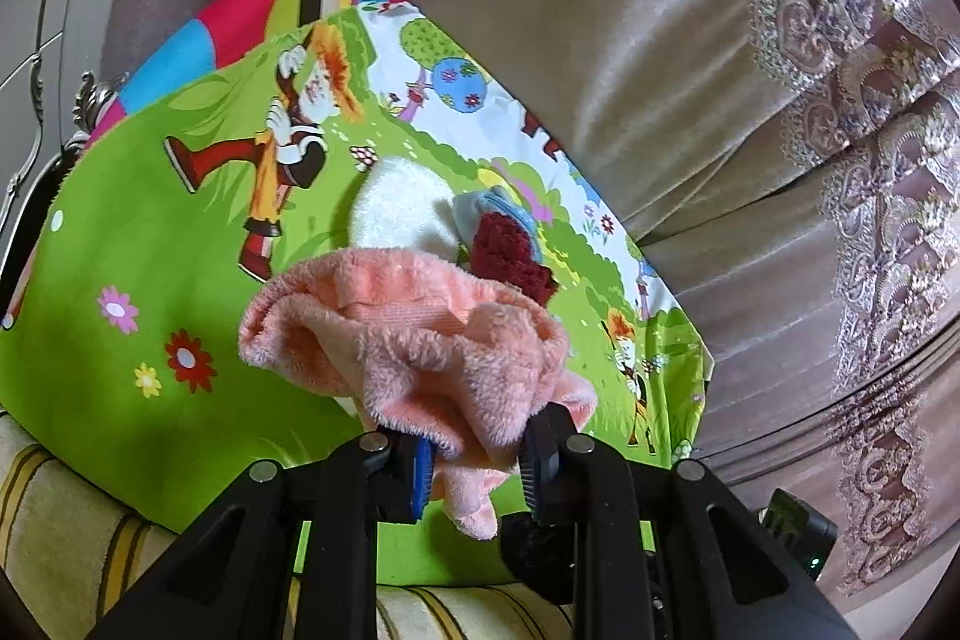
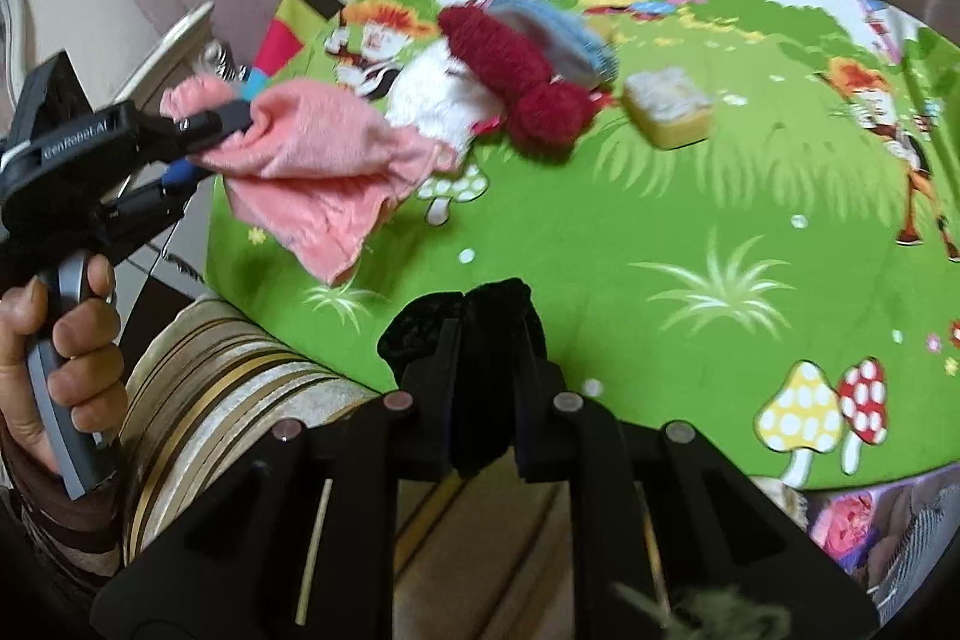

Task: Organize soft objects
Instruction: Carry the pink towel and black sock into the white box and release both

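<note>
Left wrist view: left claw [image 1: 474, 466] clenched on a pink cloth [image 1: 408, 334]. The cloth bunches up between the fingers and hangs over the green cartoon mat [image 1: 150, 232]. Beyond it on the mat lie a white plush [image 1: 396, 202], a dark red knit [image 1: 510, 256] and a blue-grey piece [image 1: 498, 208], all touching in one heap. A black fuzzy item [image 1: 528, 544] shows just below the right finger. The mat lies on a striped cushion [image 1: 66, 520]; a mauve curtain [image 1: 660, 40] hangs behind.

Right wrist view: right claw [image 2: 486, 400] clenched on a black cloth [image 2: 474, 328], held over the near edge of the mat [image 2: 660, 232]. The left claw [image 2: 234, 124], gripped by the left hand [image 2: 66, 340], holds the pink cloth [image 2: 318, 160] at the mat's left side, its loose end drooping to the mat. Just beside it sit the white plush [image 2: 438, 100], the red knit [image 2: 516, 64] and the blue-grey piece [image 2: 558, 34], overlapping. A yellow sponge [image 2: 672, 106] lies near them, apart. The view is slightly blurred.
</note>
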`<state>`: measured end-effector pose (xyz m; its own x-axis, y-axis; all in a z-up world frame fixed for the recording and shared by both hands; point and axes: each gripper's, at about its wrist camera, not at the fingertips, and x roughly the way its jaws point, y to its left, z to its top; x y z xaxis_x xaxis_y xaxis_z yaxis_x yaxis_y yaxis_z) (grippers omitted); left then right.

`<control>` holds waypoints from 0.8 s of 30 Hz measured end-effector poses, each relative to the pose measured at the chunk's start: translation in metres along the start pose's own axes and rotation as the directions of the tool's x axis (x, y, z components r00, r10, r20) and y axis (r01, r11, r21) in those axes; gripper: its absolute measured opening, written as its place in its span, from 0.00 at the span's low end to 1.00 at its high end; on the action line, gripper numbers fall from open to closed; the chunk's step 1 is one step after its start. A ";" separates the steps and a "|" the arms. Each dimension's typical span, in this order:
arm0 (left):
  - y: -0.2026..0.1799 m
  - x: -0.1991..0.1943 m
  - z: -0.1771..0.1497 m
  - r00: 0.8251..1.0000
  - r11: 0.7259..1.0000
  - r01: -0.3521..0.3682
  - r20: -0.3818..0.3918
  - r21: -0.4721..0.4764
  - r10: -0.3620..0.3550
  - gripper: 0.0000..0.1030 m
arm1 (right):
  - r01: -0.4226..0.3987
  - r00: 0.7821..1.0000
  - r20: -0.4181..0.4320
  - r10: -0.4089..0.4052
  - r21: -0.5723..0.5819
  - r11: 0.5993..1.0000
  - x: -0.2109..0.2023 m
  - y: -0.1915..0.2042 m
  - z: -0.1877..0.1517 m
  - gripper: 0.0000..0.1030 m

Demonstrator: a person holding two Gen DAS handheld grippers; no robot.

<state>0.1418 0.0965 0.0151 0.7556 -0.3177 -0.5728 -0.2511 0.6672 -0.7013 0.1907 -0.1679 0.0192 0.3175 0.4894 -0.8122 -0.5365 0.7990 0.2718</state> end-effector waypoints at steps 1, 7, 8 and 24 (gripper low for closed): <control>-0.003 0.000 -0.001 1.000 1.000 0.006 -0.002 0.008 -0.006 0.23 | 0.006 1.000 0.008 -0.006 0.003 1.000 -0.003 -0.002 -0.001 0.17; -0.023 -0.001 -0.010 0.999 0.998 0.044 -0.022 0.034 -0.043 0.23 | 0.056 0.997 0.059 -0.058 0.029 0.998 -0.033 -0.016 -0.008 0.17; -0.026 -0.001 -0.011 0.999 0.998 0.048 -0.027 0.040 -0.047 0.23 | 0.067 0.996 0.065 -0.069 0.033 0.997 -0.038 -0.018 -0.009 0.17; -0.089 0.015 -0.047 0.983 0.981 0.142 -0.136 0.133 -0.124 0.23 | 0.204 0.966 0.139 -0.218 0.108 0.973 -0.097 -0.054 -0.039 0.17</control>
<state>0.1469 0.0012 0.0491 0.6912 -0.4867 -0.5342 -0.0590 0.6987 -0.7130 0.1585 -0.2715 0.0633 0.5319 0.3473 -0.7723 -0.3731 0.9148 0.1544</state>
